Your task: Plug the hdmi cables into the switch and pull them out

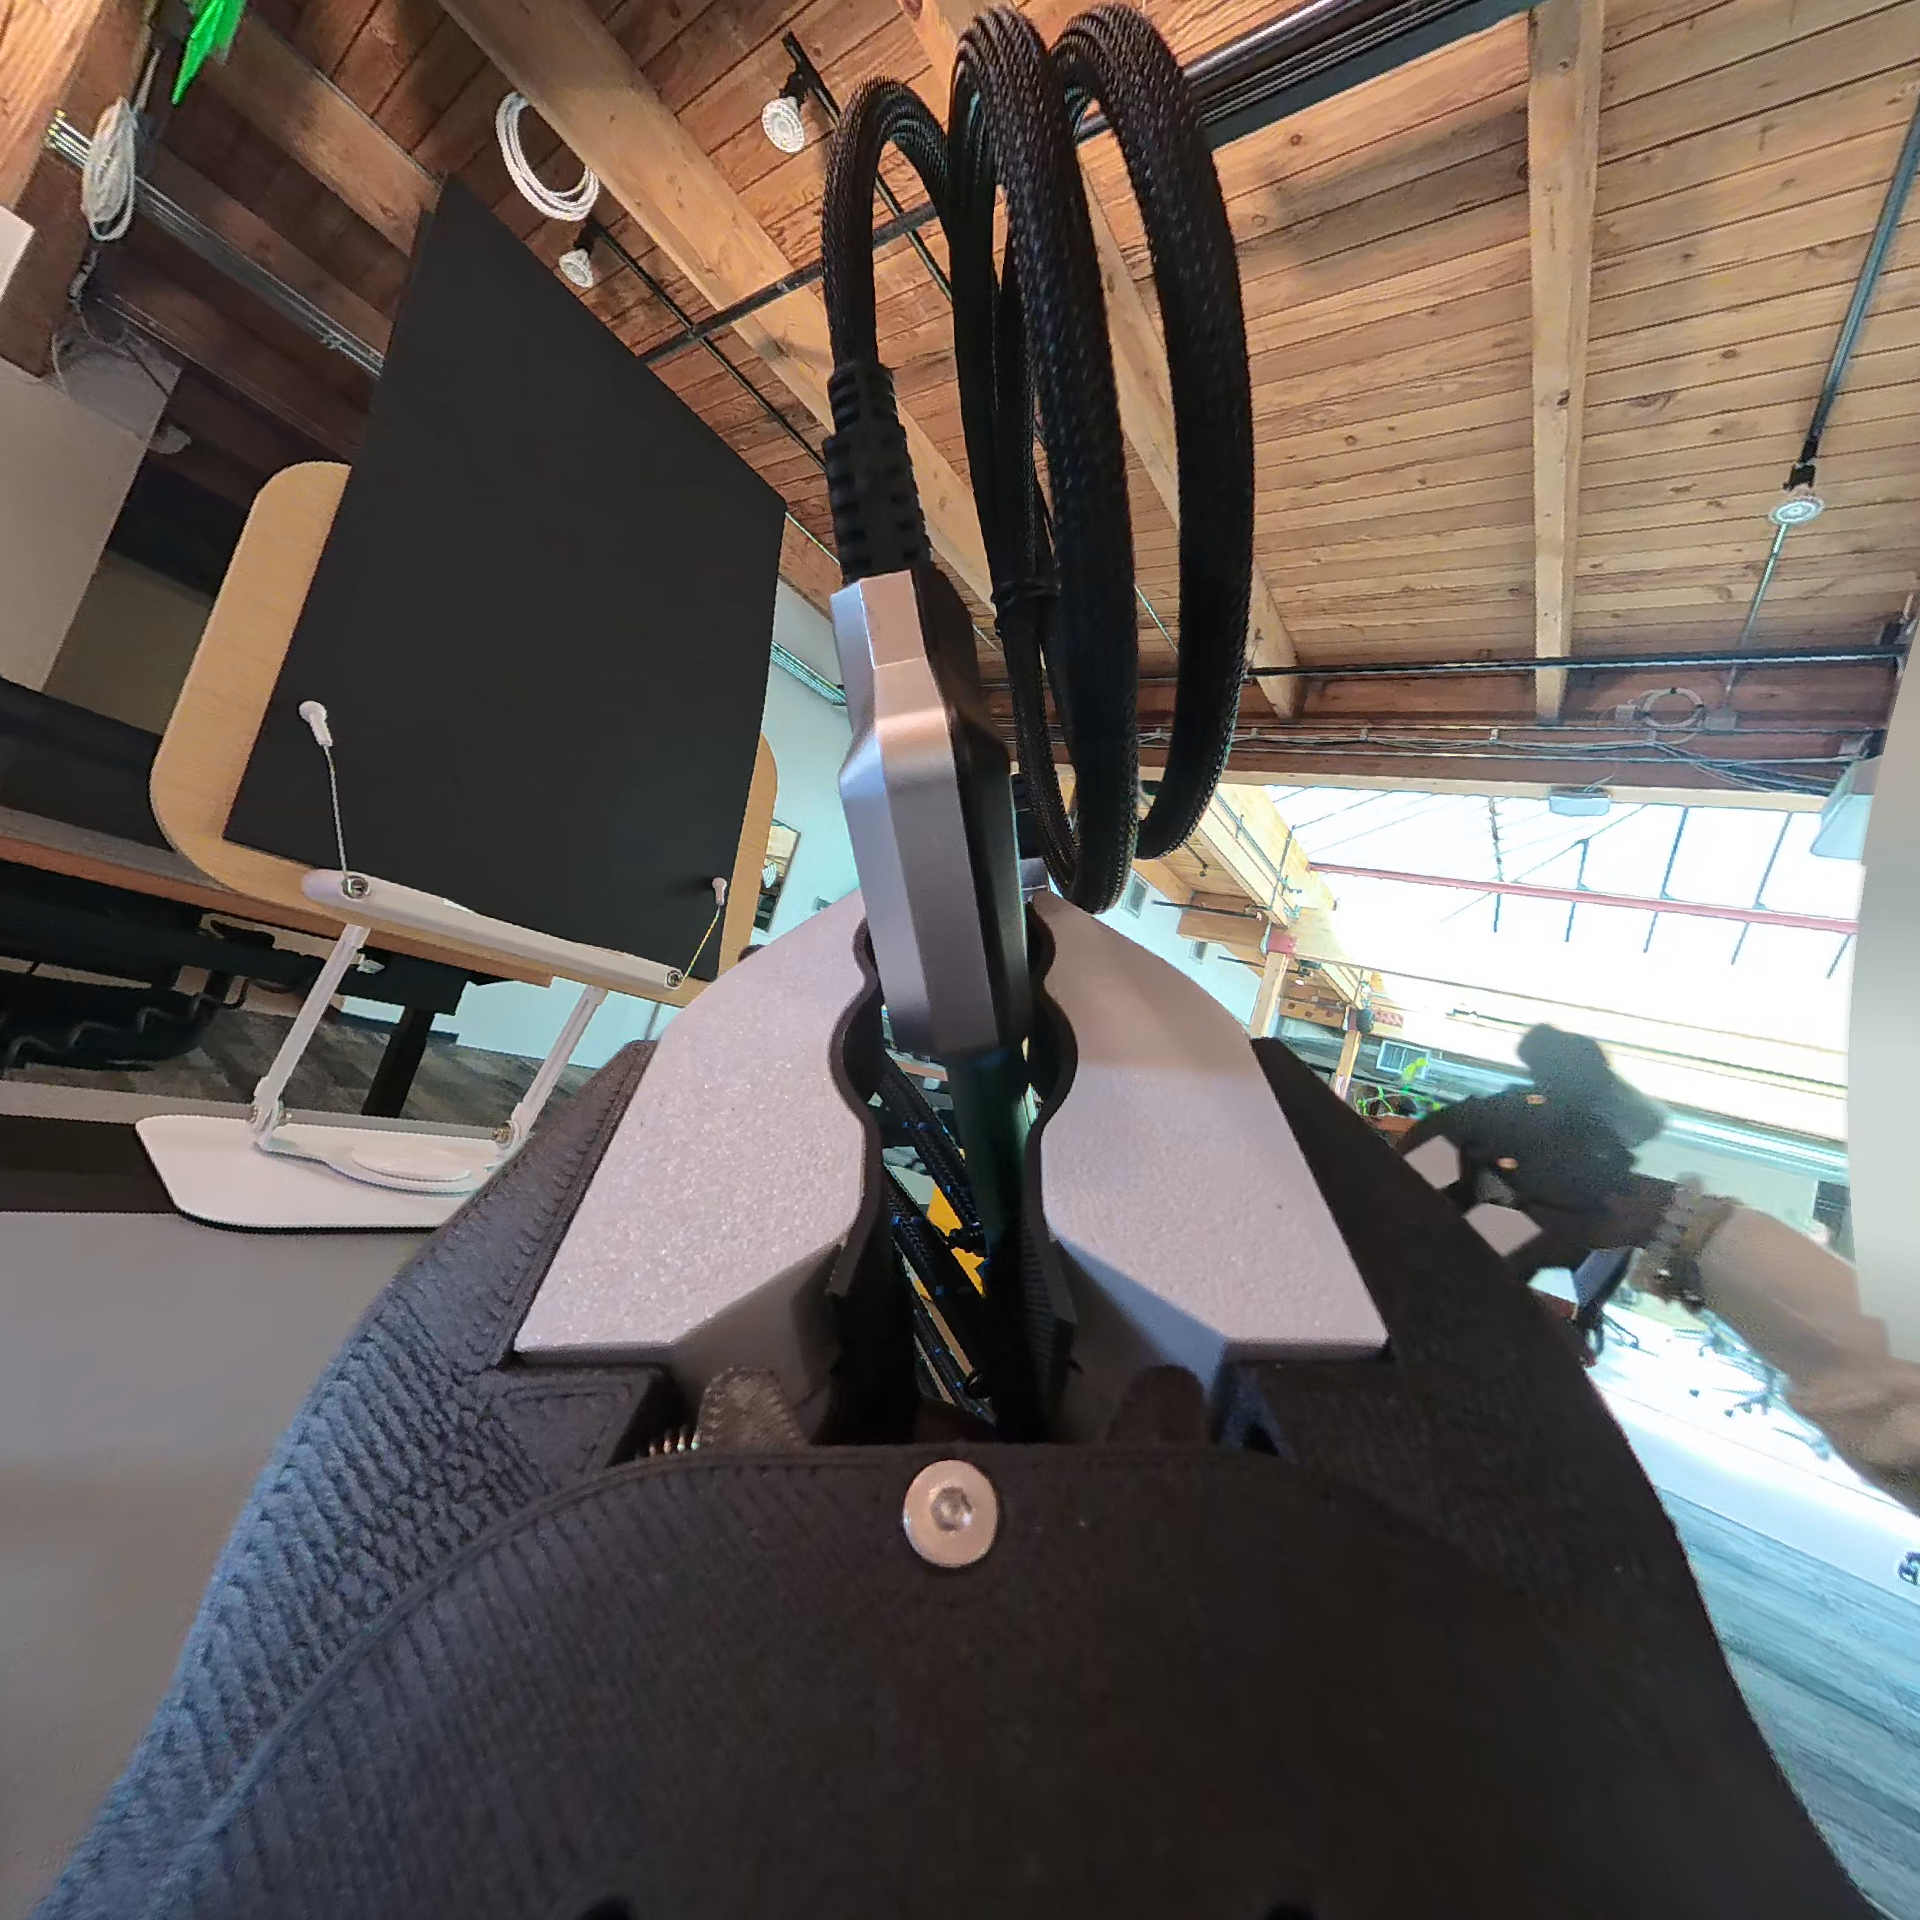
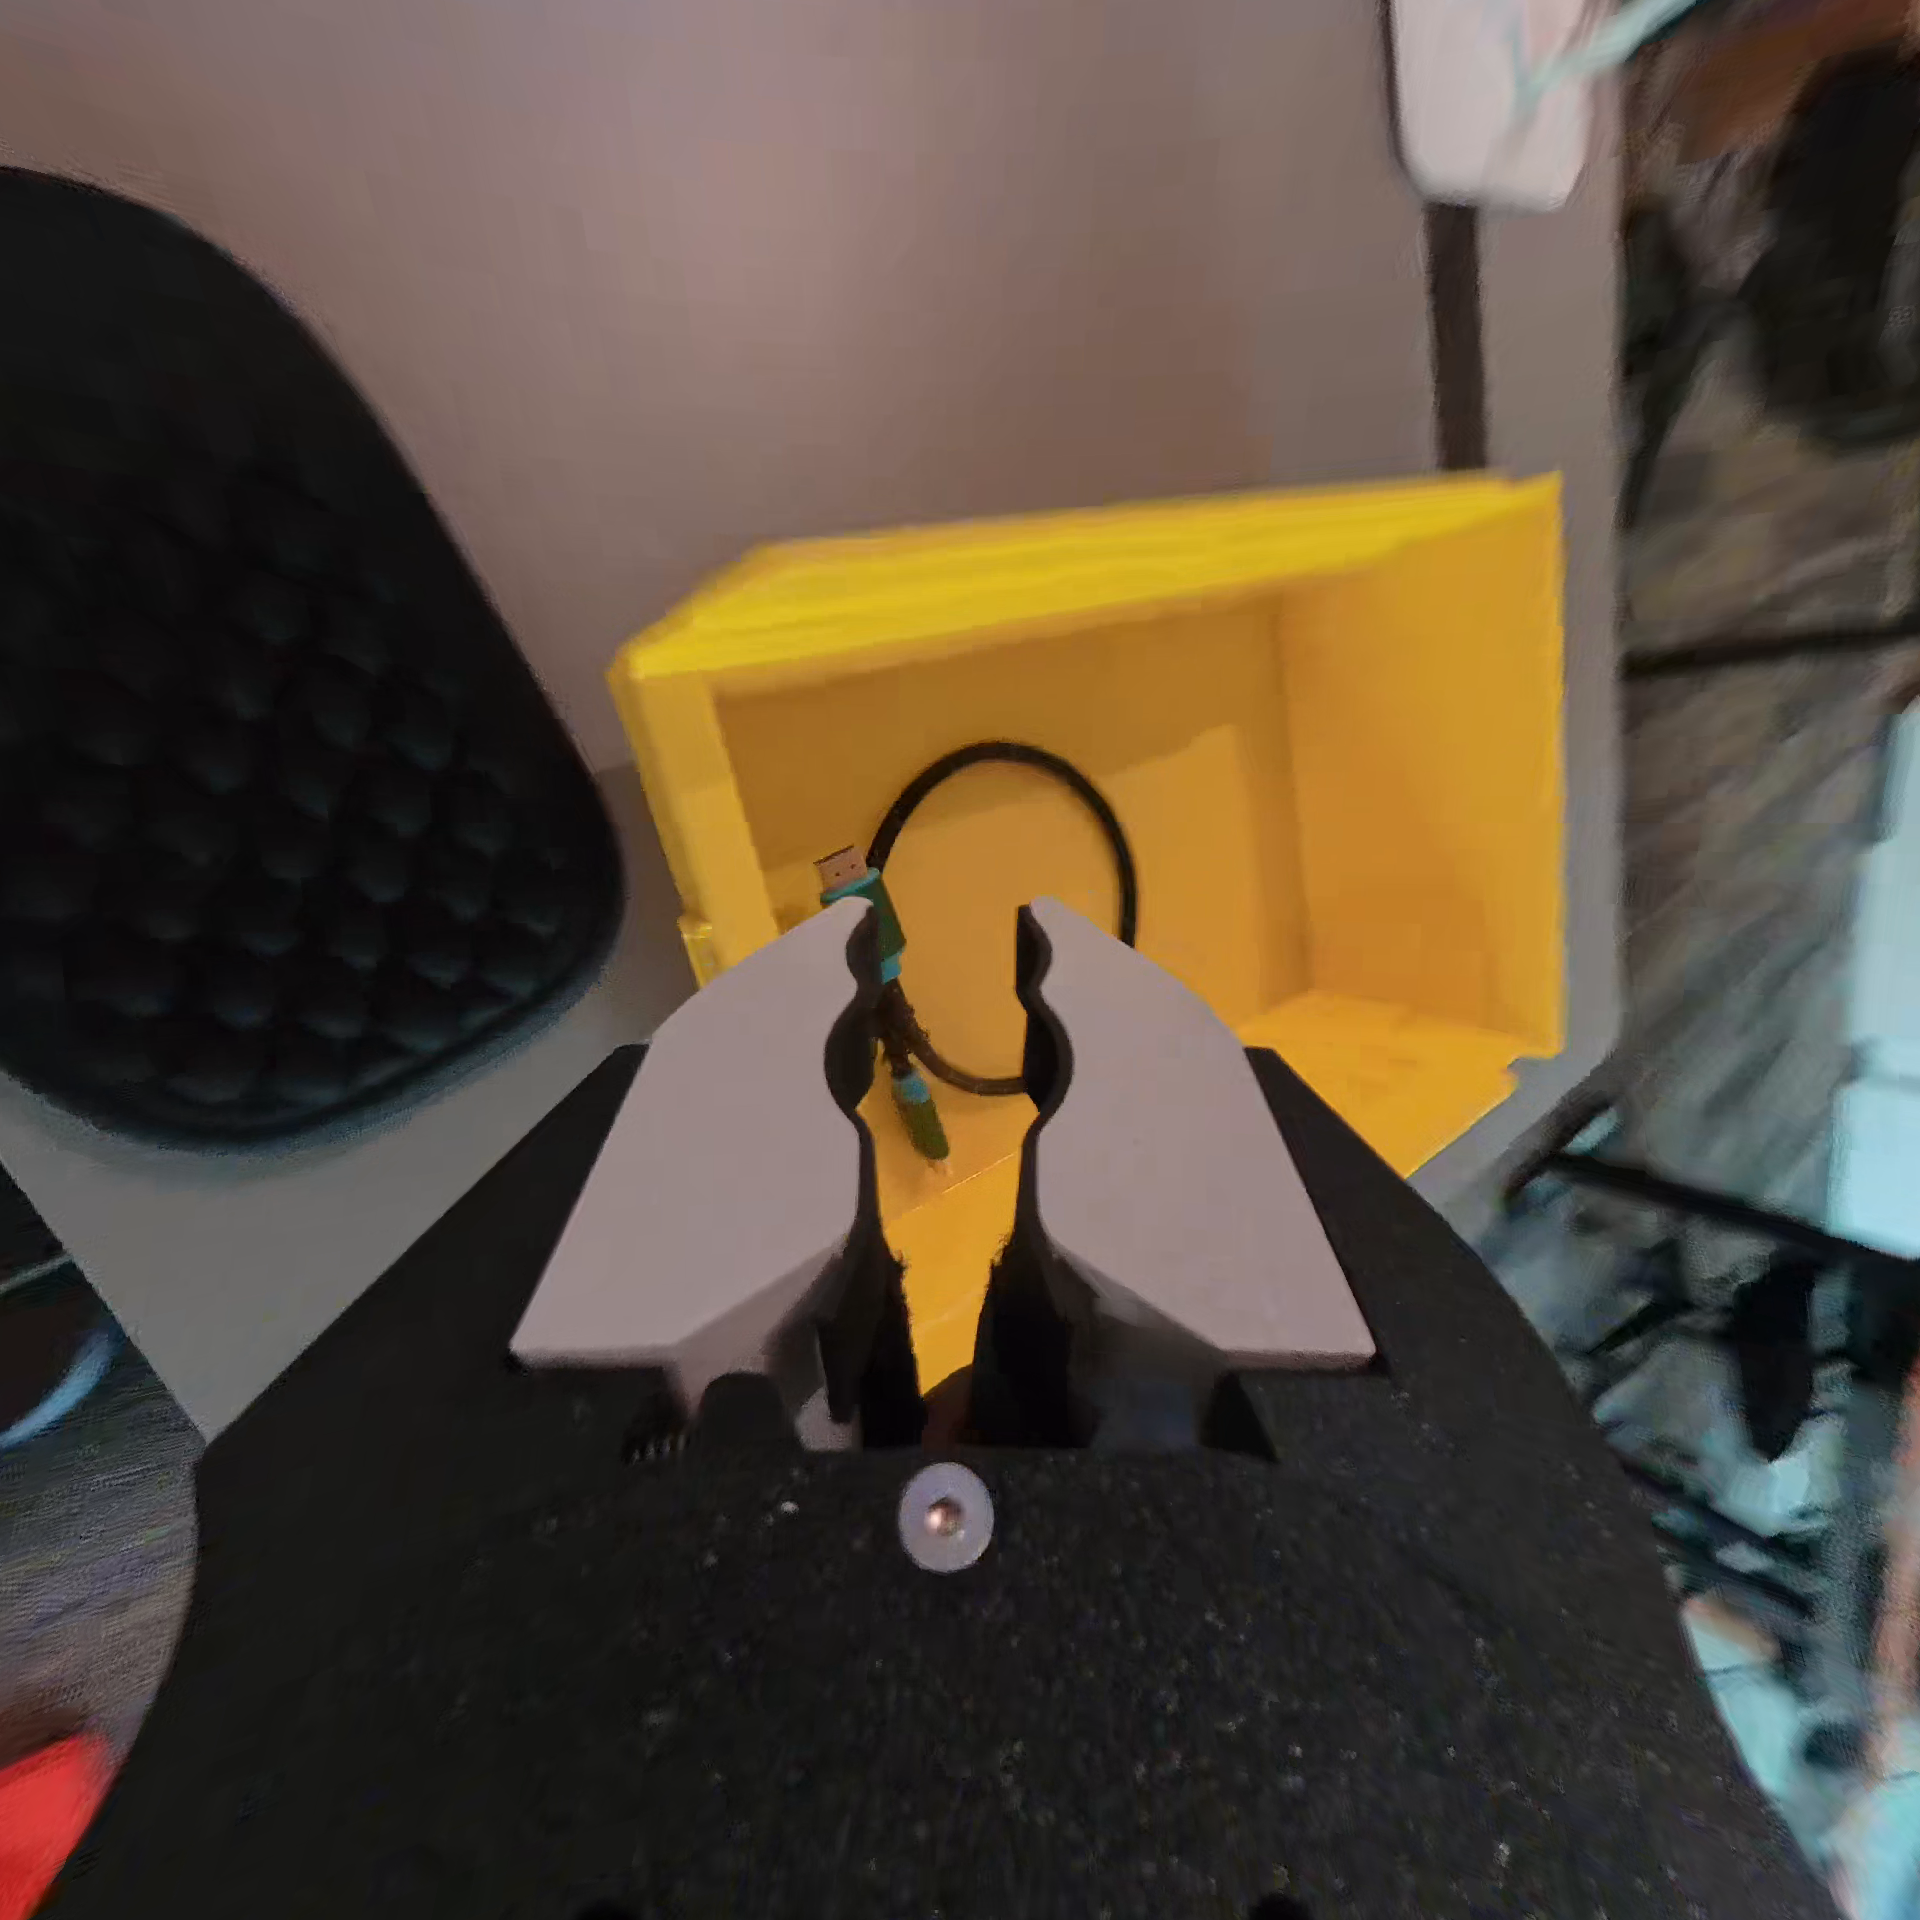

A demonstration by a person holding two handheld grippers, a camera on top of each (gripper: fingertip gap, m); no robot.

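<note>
You are gripping the silver metal HDMI switch in the left hand-held gripper while bringing the spread, empty right hand-held gripper toward the coiled black teal-plugged HDMI cable in the yellow plastic bin, needing a pinch behind its plug.

Left wrist view tilts toward ceiling; right, blurred, perhaps downward.

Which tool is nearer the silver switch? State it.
Left. The left tool is clamped on the silver switch, holding it up. The right tool hangs open over the yellow bin, switch unseen there.
</note>
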